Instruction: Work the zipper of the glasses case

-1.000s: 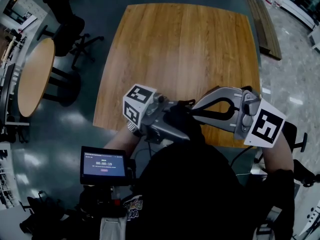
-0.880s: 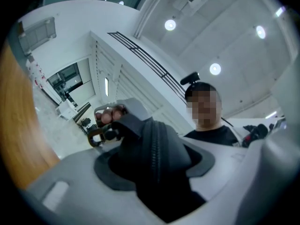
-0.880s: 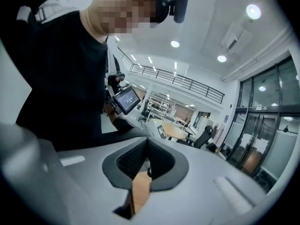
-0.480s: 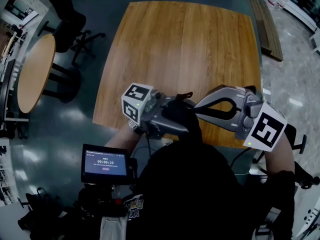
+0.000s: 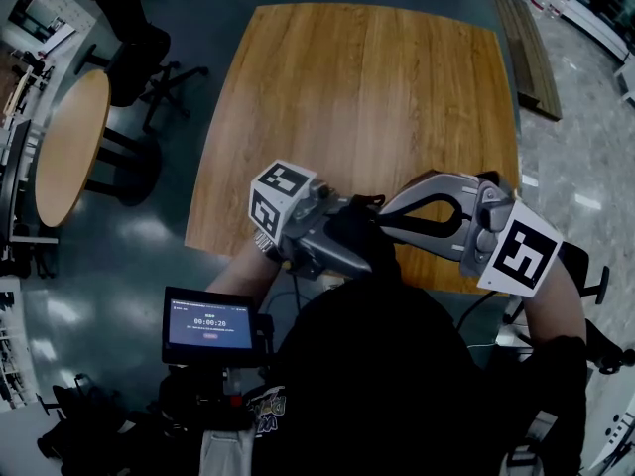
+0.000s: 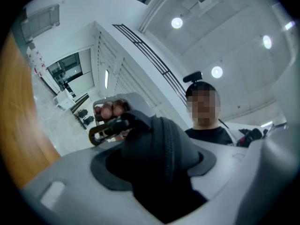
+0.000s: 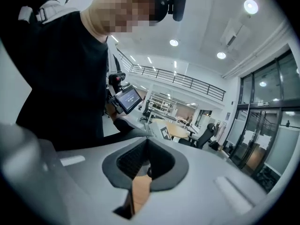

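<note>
Over the near edge of a square wooden table (image 5: 367, 87):

- Glasses case (image 6: 159, 149): black, soft-sided, its zipper track running along the top seam. It is held clear of the tabletop between the two tools, close to the person's chest.
- Left gripper (image 5: 332, 234): clamped on the glasses case, which fills the gap with the pads against its sides. The jaws have just been opening a little wider. Its marker cube (image 5: 280, 198) faces up.
- Right gripper (image 7: 146, 142): jaws together, tips at the end of the case. Whether they pinch the zipper pull cannot be told. Its marker cube (image 5: 521, 251) is at the rear.
- Metal loop (image 6: 101, 132): at the far end of the case, in the left gripper view.
- Small screen (image 5: 210, 323): lit, at the person's left.
- Round table (image 5: 69, 147) and office chair (image 5: 139, 58): well apart, on the dark floor.
</note>
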A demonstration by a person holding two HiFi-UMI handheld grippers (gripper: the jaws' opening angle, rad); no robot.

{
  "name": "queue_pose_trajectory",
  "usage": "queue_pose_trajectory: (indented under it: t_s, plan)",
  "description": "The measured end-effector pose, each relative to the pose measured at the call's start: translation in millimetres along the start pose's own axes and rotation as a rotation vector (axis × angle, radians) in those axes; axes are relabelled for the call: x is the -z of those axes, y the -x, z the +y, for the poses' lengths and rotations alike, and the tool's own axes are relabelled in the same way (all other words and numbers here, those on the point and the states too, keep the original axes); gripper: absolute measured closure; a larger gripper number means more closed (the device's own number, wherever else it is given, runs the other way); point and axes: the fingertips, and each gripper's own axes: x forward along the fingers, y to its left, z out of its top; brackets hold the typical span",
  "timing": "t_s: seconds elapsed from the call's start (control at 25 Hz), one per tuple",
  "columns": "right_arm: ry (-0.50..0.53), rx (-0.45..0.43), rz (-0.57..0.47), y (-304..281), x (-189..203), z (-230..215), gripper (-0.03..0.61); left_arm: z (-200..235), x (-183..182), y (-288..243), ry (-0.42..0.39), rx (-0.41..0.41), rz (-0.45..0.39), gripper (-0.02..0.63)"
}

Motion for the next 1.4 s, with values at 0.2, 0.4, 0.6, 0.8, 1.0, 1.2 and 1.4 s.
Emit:
queue_pose_trajectory:
  t_s: [0.2, 0.4, 0.6, 0.8, 1.0, 1.2, 1.4]
  plan:
    - [-0.041, 0.258, 0.031, 9.2, 10.9, -31.3, 0.571, 8.9, -15.9, 23.4, -0.026, -0.041, -0.248, 0.272]
    - [-0.139, 0.502, 0.054, 16.8, 27.0, -49.5, 0.571, 34.2, -30.0, 55.1, -0.121, -0.257, -0.516, 0.265]
    - [-0.042, 0.442, 0.090, 5.5, 20.4, -34.7, 0.572, 30.9, -19.9, 61.6, -0.108, -0.292, -0.571, 0.305]
    - [-0.074, 0.351, 0.044, 7.9, 16.7, -25.2, 0.574, 23.4, -16.6, 57.2, -0.111, -0.219, -0.582, 0.307]
    - [-0.020, 0.268, 0.008, 10.5, 1.7, -14.6, 0.574, 10.8, -19.0, 50.2, -0.123, -0.176, -0.630, 0.311]
    - [-0.010, 0.181, 0.016, 17.5, 4.6, -10.7, 0.575, 14.3, -7.0, 48.1, -0.082, -0.172, -0.598, 0.313]
    - [-0.091, 0.210, -0.027, 17.8, -3.2, -14.4, 0.574, 6.3, -8.0, 42.0, -0.003, -0.042, -0.606, 0.310]
